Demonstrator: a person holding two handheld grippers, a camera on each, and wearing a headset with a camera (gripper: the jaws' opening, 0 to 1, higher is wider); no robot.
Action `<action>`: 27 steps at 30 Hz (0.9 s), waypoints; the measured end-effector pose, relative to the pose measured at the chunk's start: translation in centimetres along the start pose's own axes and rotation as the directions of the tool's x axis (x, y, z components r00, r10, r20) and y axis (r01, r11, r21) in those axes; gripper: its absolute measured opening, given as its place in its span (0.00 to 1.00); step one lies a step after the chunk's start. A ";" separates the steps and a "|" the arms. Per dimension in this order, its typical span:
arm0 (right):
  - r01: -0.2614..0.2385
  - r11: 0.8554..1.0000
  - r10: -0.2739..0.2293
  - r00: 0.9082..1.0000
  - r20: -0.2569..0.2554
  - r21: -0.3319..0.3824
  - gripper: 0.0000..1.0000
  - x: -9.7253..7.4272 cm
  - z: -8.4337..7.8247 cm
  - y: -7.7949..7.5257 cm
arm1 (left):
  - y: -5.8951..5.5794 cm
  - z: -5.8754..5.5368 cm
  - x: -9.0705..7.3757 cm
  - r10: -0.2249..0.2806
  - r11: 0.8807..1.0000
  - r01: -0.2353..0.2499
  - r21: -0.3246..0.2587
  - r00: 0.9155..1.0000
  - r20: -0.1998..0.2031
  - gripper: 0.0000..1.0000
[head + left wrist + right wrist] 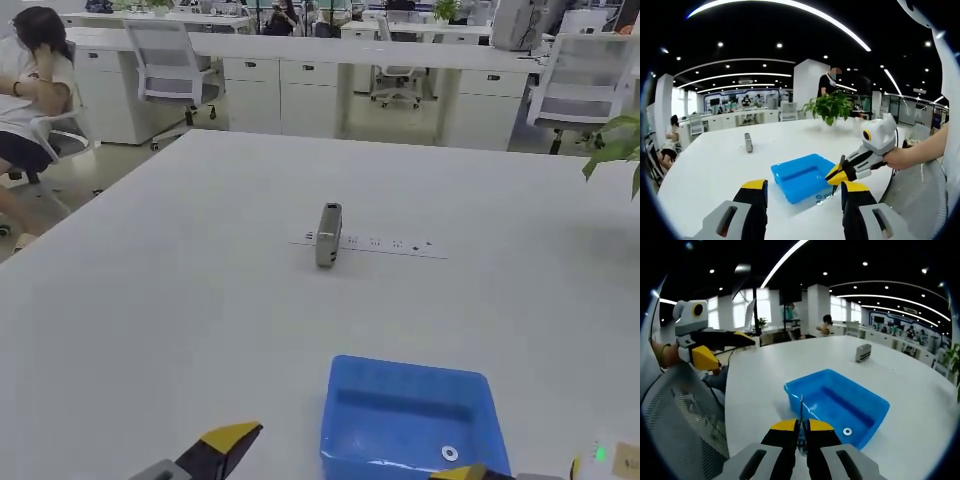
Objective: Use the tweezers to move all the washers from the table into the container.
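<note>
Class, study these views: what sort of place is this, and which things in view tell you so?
Most likely an open-plan office: rows of white desks with drawer units, swivel chairs drawn up to them, and a person seated at one.

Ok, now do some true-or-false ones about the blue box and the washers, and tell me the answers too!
1. The container is blue. True.
2. The right tool is pinching the tweezers. True.
3. The left tool is squeezed shut. False: its jaws stand wide apart and hold nothing.
4. The container has nothing in it. False: one washer lies on its floor.
5. A small grey box stands on the table beyond the container. True.
</note>
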State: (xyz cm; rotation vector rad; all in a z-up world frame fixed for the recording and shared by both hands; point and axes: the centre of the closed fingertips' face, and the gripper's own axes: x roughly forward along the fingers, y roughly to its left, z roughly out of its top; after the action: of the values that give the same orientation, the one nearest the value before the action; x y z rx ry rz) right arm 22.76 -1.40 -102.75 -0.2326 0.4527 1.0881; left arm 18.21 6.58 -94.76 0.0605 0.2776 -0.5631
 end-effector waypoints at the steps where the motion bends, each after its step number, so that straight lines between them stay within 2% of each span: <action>1: -0.001 1.000 0.001 1.000 0.000 0.002 0.02 0.0 0.0 0.0 | 0.0 0.0 0.0 0.000 1.000 0.000 -0.001 1.000 0.000 0.59; 3: -0.009 1.000 0.009 1.000 -0.007 -0.015 0.02 0.0 0.0 0.3 | 0.0 0.0 0.0 0.000 1.000 0.000 0.000 1.000 -0.001 0.58; 4: -0.007 0.999 0.006 1.000 -0.030 -0.036 0.00 0.0 -0.3 0.3 | 0.0 0.0 0.0 -0.001 1.000 0.001 0.000 1.000 -0.001 0.58; 9: -0.010 1.000 0.010 1.000 -0.008 0.005 0.00 0.0 -0.2 0.1 | -0.1 0.0 0.0 -0.005 1.000 0.005 0.002 1.000 -0.002 0.58; 11: -0.017 0.999 0.017 1.000 0.004 0.049 0.00 -0.1 -0.2 0.1 | -0.1 0.0 0.0 -0.004 1.000 0.004 0.003 1.000 -0.001 0.58; 14: -0.017 0.998 0.016 1.000 0.005 0.064 0.01 -0.2 -0.3 0.2 | 0.0 0.1 0.0 -0.001 1.000 0.001 0.000 1.000 0.004 0.58; 17: -0.038 0.995 0.037 0.999 0.007 0.087 0.01 -0.1 -0.3 0.7 | 0.0 0.1 -0.1 -0.002 1.000 0.002 -0.004 1.000 0.007 0.57; 20: -0.046 0.996 0.046 0.999 0.002 0.077 0.01 -0.1 -0.3 1.2 | 0.0 0.2 -0.2 0.002 1.000 -0.002 -0.001 1.000 0.014 0.57; 27: -0.009 0.992 0.006 1.000 0.026 0.125 0.02 -0.6 0.1 0.2 | 0.1 0.4 -0.2 0.007 1.000 -0.007 -0.005 1.000 0.022 0.57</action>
State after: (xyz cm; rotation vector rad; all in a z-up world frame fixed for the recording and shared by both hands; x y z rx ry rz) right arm 22.41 -1.77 -102.44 -0.1067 0.4970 1.0647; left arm 18.17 6.74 -94.35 0.0504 0.2574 -0.5560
